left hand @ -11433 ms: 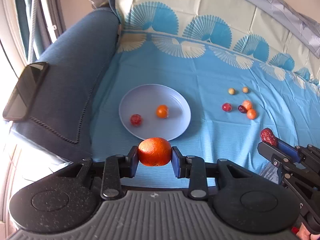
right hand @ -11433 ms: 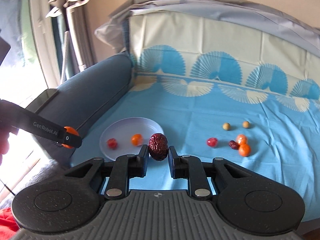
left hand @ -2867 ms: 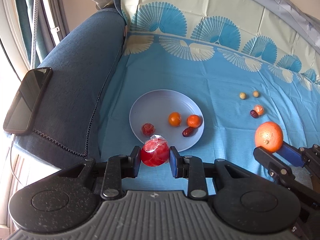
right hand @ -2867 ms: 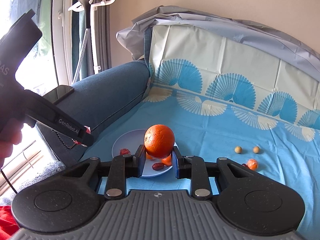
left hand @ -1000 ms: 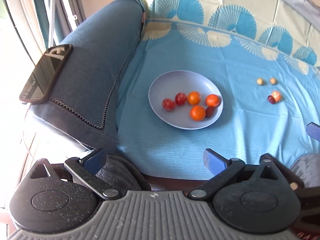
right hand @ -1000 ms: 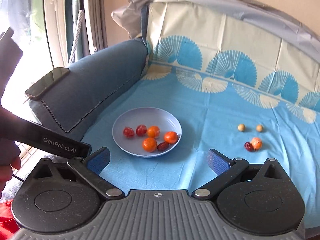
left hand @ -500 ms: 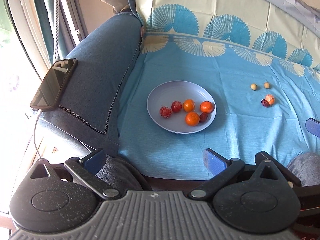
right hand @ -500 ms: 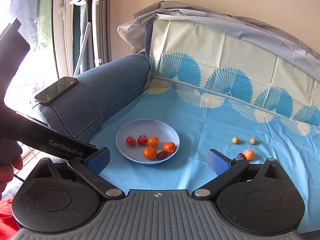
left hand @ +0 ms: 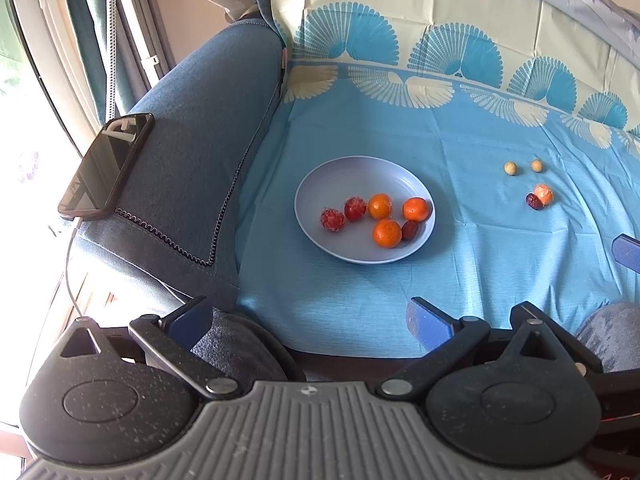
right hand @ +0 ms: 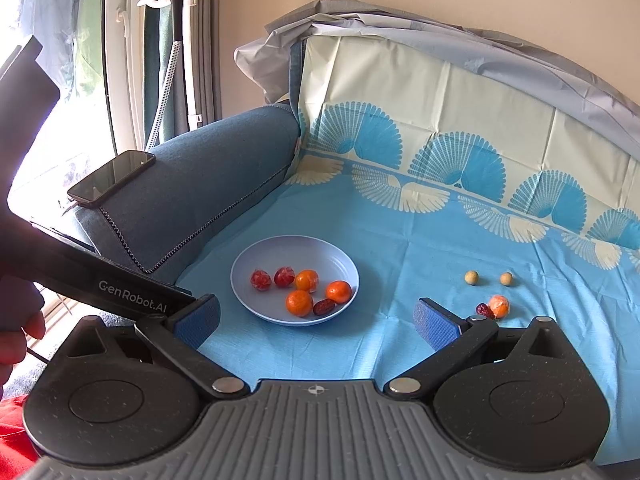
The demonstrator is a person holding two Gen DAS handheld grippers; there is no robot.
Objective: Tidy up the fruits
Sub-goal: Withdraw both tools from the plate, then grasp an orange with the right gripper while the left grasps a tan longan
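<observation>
Six fruits lie in the round pale lilac plate (left hand: 320, 184) on the blue fan-patterned cloth (left hand: 460, 128) spread over the sofa: two red wrapped fruits (left hand: 332, 219) on its left side, three small orange tangerines (left hand: 387, 233) in the middle and right, and a dark brown date (left hand: 410, 229) touching the nearest tangerine. Well to the right of the plate, on the bare cloth, sit two small beige round fruits (left hand: 510, 168) side by side, and nearer the camera a peeled-looking orange fruit (left hand: 544, 194) touching a second dark red date (left hand: 533, 201)

The left gripper (left hand: 308, 318) hangs over the near edge of the cloth, its blue-padded jaws spread wide and holding nothing. The right gripper (right hand: 316, 320) is likewise released and empty, wide apart, with the plate showing between its fingers from above and behind. In the right wrist view the black arm of the left gripper, marked GenRobot.AI, crosses the lower left, with part of a hand (right hand: 18, 320) on it

A black smartphone (left hand: 106, 164) lies flat on the dark blue sofa armrest (left hand: 200, 120), left of the plate
</observation>
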